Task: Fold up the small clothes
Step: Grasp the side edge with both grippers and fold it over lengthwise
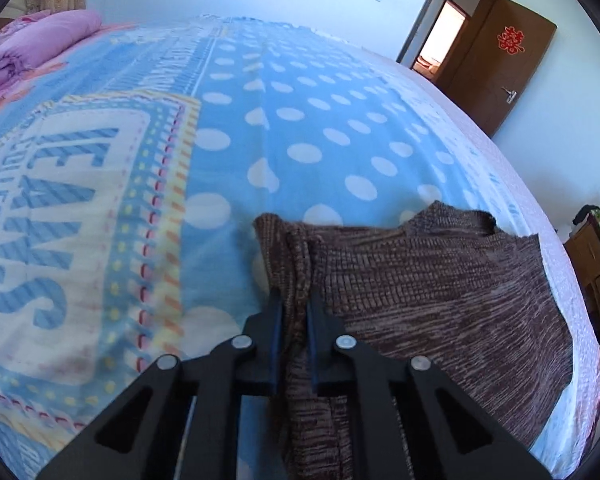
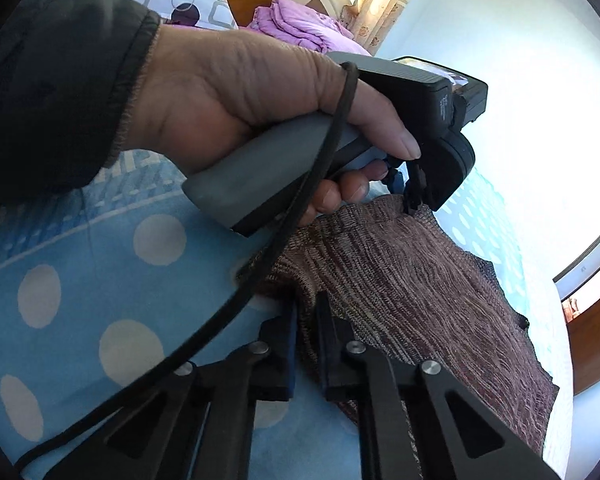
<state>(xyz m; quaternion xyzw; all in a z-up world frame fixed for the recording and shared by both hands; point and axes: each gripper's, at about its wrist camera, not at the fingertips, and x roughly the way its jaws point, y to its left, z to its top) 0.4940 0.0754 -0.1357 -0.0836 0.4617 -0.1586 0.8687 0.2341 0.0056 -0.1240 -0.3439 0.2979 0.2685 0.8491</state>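
The left claw (image 1: 294, 308) pinches a bunched edge of the brown knit top (image 1: 440, 292). The right claw (image 2: 306, 312) pinches the same top's other edge. The top lies spread on the spotty blue blanket (image 1: 300, 120). No fold is made yet; all the folding is left.

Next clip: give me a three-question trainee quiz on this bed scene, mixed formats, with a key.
1. True or false: the left gripper is shut on the brown knit.
2. Multiple choice: the knit lies on A) a wooden floor, B) the dotted blue blanket, C) a chair.
3. Fill in: the right gripper pinches the knit's ____.

Key: 1 true; 2 B; 3 edge.
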